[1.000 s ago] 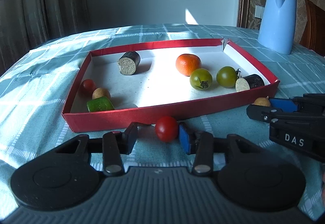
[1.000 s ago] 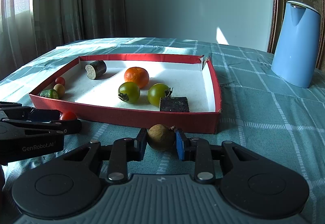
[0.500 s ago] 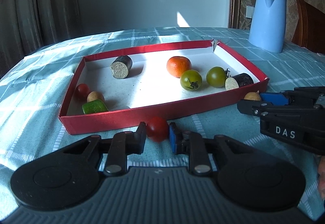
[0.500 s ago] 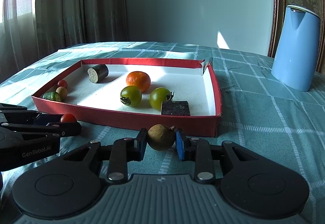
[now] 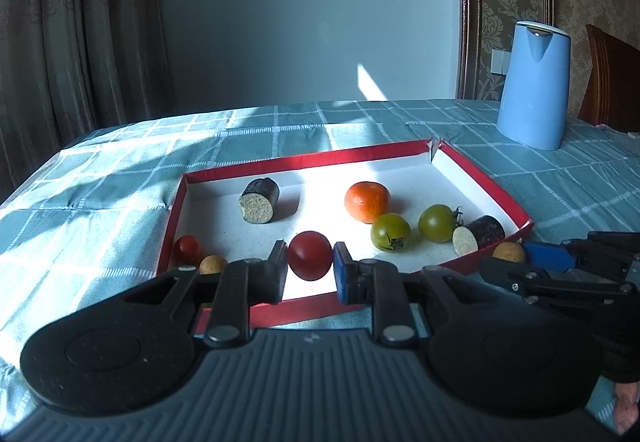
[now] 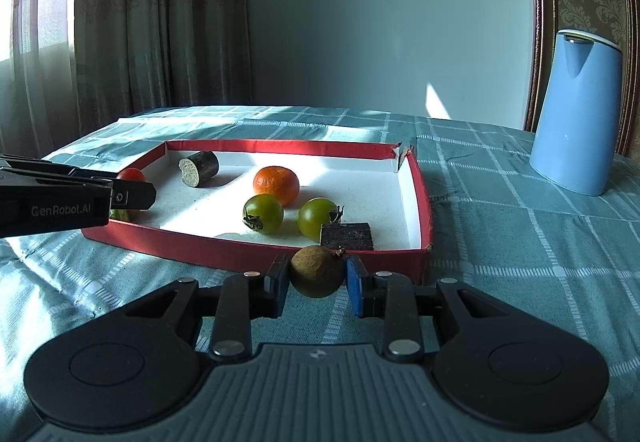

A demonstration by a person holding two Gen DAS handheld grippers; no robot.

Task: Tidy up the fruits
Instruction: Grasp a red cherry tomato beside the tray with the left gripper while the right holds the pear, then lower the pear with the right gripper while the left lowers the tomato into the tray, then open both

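My left gripper (image 5: 310, 272) is shut on a red cherry tomato (image 5: 310, 256) and holds it above the front edge of the red tray (image 5: 486, 191). My right gripper (image 6: 317, 282) is shut on a small brown round fruit (image 6: 317, 271) just in front of the tray's (image 6: 280, 149) near right wall. In the tray lie an orange (image 5: 367, 201), two green tomatoes (image 5: 390, 232), two dark cut cylinders (image 5: 260, 200), another red tomato (image 5: 187, 248) and a small tan fruit (image 5: 213, 264). The right gripper also shows at the right of the left wrist view (image 5: 520, 262).
A blue jug (image 6: 578, 113) stands on the checked teal tablecloth (image 6: 520, 242) to the back right of the tray. A wooden chair (image 5: 612, 77) is behind it. Curtains (image 6: 140, 21) hang behind the table on the left.
My left gripper closed on the red tomato and lifted it from the cloth up over the tray's front wall. My right gripper rose a little with the brown fruit.
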